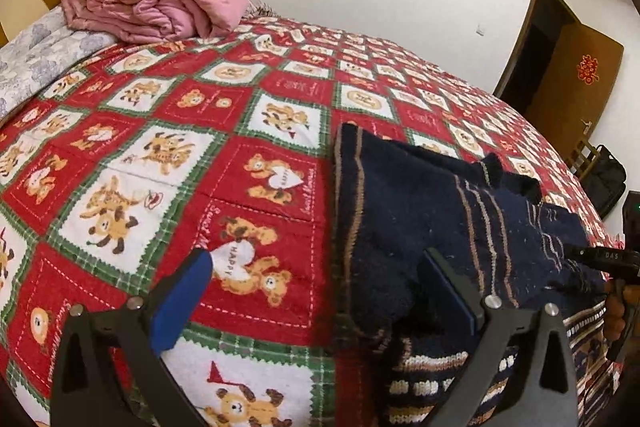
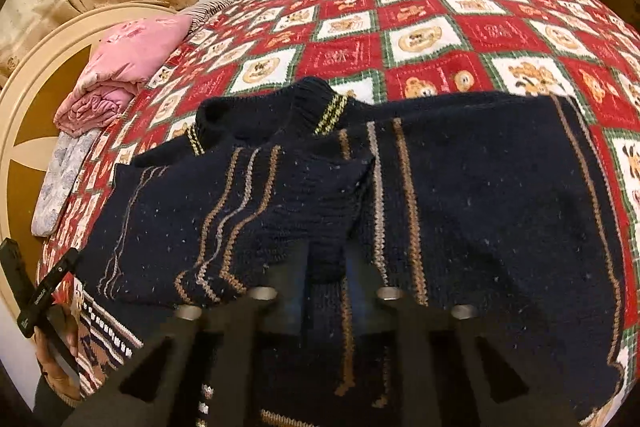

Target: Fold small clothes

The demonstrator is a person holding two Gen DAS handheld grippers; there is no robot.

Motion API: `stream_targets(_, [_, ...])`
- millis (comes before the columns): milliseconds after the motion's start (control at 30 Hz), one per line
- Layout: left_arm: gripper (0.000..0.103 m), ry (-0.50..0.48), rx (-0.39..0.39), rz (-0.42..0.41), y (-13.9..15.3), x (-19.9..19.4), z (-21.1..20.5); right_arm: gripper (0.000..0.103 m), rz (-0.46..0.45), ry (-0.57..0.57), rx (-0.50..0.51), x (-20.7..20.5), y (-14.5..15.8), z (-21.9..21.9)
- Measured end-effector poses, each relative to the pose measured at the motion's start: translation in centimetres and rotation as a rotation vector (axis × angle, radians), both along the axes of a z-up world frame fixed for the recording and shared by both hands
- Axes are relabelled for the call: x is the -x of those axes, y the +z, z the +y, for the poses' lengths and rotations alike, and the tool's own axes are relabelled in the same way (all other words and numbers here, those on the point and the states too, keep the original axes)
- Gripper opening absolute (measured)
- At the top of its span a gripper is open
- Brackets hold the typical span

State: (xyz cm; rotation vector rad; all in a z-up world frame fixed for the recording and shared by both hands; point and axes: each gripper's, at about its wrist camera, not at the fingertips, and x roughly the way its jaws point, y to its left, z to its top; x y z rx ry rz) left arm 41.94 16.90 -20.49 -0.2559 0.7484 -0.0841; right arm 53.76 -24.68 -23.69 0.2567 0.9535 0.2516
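A small navy knit sweater with tan and grey stripes lies on the bed, one sleeve folded across its body. My right gripper is shut on the sleeve cuff over the sweater's middle. My left gripper is open and empty, its blue-padded fingers straddling the sweater's left edge, low over the bedspread. The sweater fills the lower right of the left wrist view. The right gripper's body shows at the far right there.
The bed has a red, green and white teddy-bear bedspread. A folded pink quilt and a grey floral pillow lie by the round headboard. A brown door and a black bag stand beyond the bed.
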Motion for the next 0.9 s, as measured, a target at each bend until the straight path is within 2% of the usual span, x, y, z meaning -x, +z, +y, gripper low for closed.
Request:
stream_targets(133, [0.103,-0.008,-0.011,0.028,-0.3,-0.3,-0.3,0.011,-0.082,-0.010,0.065,1.0,2.2,-0.4])
stream_targets(233, [0.103,-0.014,-0.027,0.038,-0.4,-0.4,-0.6,0.009,-0.096,-0.036,0.098,1.0,2.9,-1.3])
stream_targets(267, [0.103,-0.019,-0.036,0.045,-0.5,-0.5,-0.8,0.000,-0.090,-0.061,0.123,0.9,2.8,-1.7])
stream_targets(333, [0.103,-0.018,-0.042,0.038,-0.4,-0.3,-0.8,0.000,-0.066,-0.125,0.165,0.4,2.1,-3.0])
stream_targets(433, [0.103,-0.021,-0.050,0.046,-0.5,-0.4,-0.9,0.000,-0.036,-0.111,0.192,0.3,0.5,-3.3])
stream_targets(467, [0.103,-0.023,-0.057,0.043,-0.4,-0.3,-1.0,0.000,-0.031,-0.101,0.187,0.4,0.1,-3.3])
stream_targets(533, [0.103,-0.024,-0.066,0.041,-0.4,-0.3,-1.2,0.001,-0.044,-0.085,0.109,0.9,0.0,-3.4])
stream_targets(567, [0.103,-0.024,-0.067,0.042,-0.4,-0.3,-1.2,0.010,-0.048,-0.091,0.090,0.9,0.1,-3.4])
stream_targets(600, [0.103,-0.023,-0.065,0.039,-0.4,-0.2,-1.1,0.027,-0.048,-0.097,0.058,0.8,0.3,-3.3])
stream_targets(633, [0.103,-0.022,-0.064,0.035,-0.3,-0.2,-1.1,0.079,-0.048,-0.095,0.031,0.8,0.5,-3.2])
stream_targets(667, [0.103,-0.022,-0.063,0.034,-0.3,-0.2,-1.0,0.098,-0.046,-0.077,-0.006,0.6,0.7,-3.0])
stream_targets(700, [0.103,-0.021,-0.064,0.033,-0.3,-0.2,-1.1,0.098,-0.063,-0.058,-0.036,0.5,1.1,-2.4])
stream_targets(800, [0.103,-0.020,-0.062,0.022,-0.2,-0.1,-1.0,0.094,-0.091,0.005,-0.003,0.5,1.9,-0.3])
stream_targets(833, [0.103,-0.019,-0.060,0.018,-0.2,0.0,-1.0,0.079,-0.090,0.012,0.014,0.4,1.9,0.2])
stream_targets(867, [0.103,-0.018,-0.058,0.014,-0.1,0.1,-0.9,0.053,-0.074,0.025,0.030,0.2,1.6,0.8])
stream_targets(900, [0.103,-0.016,-0.056,0.012,-0.1,0.1,-0.8,0.044,-0.042,0.030,0.061,-0.3,1.0,1.4])
